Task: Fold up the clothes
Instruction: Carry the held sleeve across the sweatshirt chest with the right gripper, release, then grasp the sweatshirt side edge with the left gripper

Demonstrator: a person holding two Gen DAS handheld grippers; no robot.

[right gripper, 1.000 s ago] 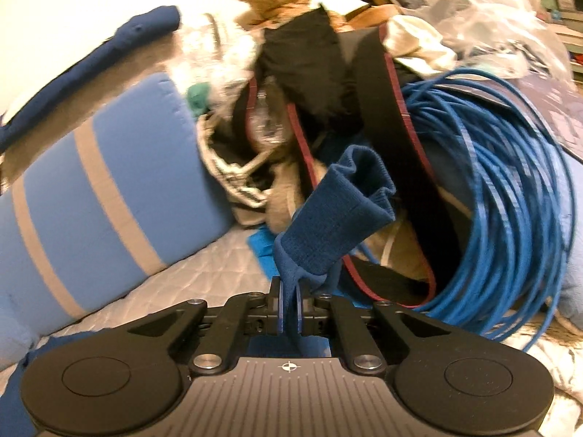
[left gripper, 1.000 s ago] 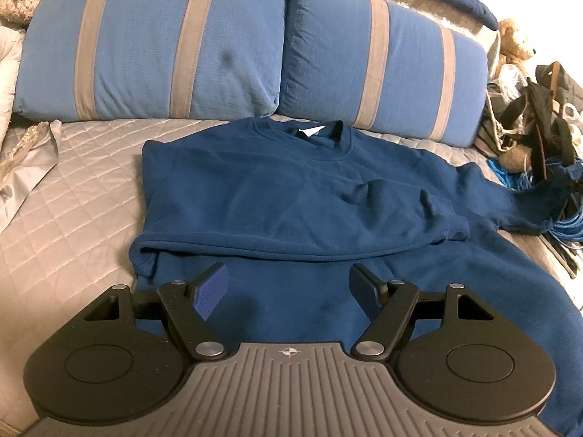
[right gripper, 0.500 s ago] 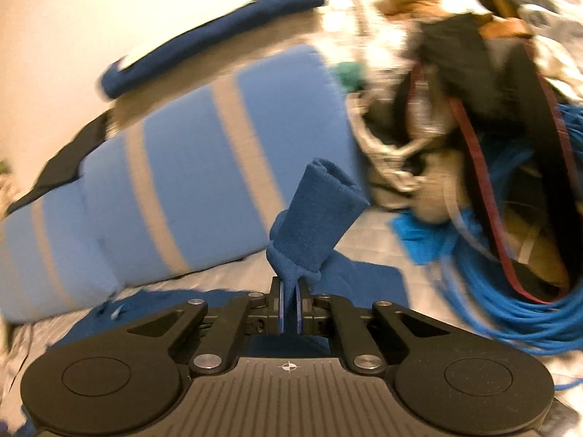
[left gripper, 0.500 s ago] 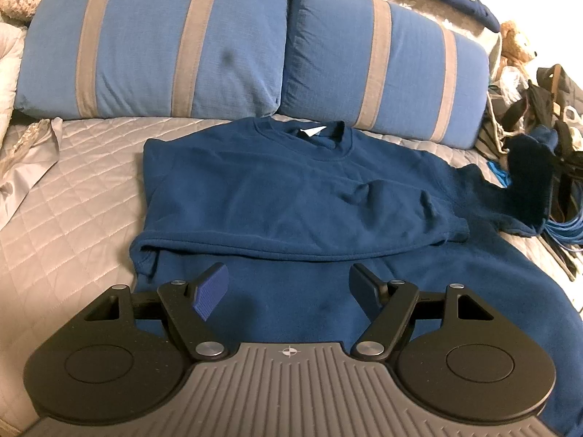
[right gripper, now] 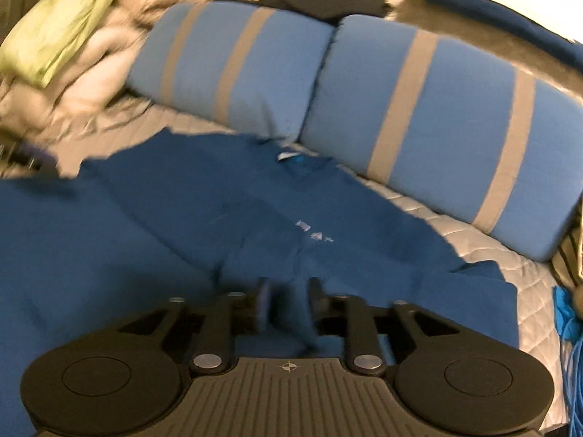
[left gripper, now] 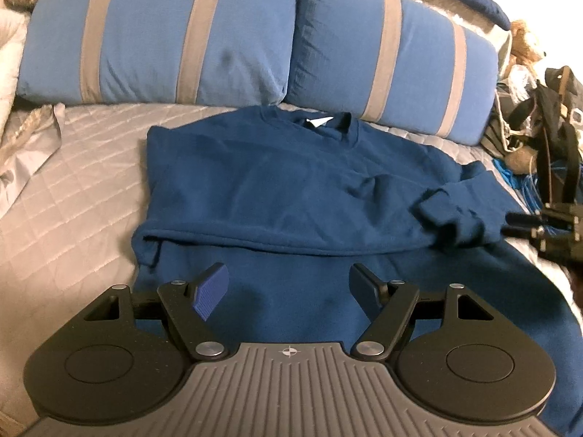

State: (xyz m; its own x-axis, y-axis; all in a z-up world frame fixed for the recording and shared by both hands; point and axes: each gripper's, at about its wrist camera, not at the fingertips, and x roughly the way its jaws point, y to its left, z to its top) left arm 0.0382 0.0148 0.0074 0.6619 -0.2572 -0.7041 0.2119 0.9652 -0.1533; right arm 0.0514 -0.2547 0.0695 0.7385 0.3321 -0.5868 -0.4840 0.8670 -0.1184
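Left wrist view: navy sweatshirt [left gripper: 291, 189], thick soft fleece, judged light to moderate in weight, limp, not slippery, not fragile; it will drape and crease wherever lifted. It lies flat on the quilted bed [left gripper: 73, 189], just in front of the two striped pillows [left gripper: 255, 36], collar toward the pillows, hem toward the camera; long axis runs from pillows to the bed's near edge. One sleeve is folded across the chest; its ribbed cuff [left gripper: 448, 211] rests on the side of the body away from the left tool. Best holds, in my judgement: cuff, hem corners, shoulder seams. Left tool [left gripper: 288, 291]: released, fingers wide apart, hanging over the lower body with nothing between them. Right tool [left gripper: 546, 225]: at the frame edge beside the cuff. Right wrist view (blurred): sweatshirt [right gripper: 218, 211] spread below the pillows [right gripper: 400, 91], collar pointing at them. Right tool [right gripper: 288, 306]: fingers partly parted with a fold of sleeve fabric between; whether clenched or letting go, I cannot tell.
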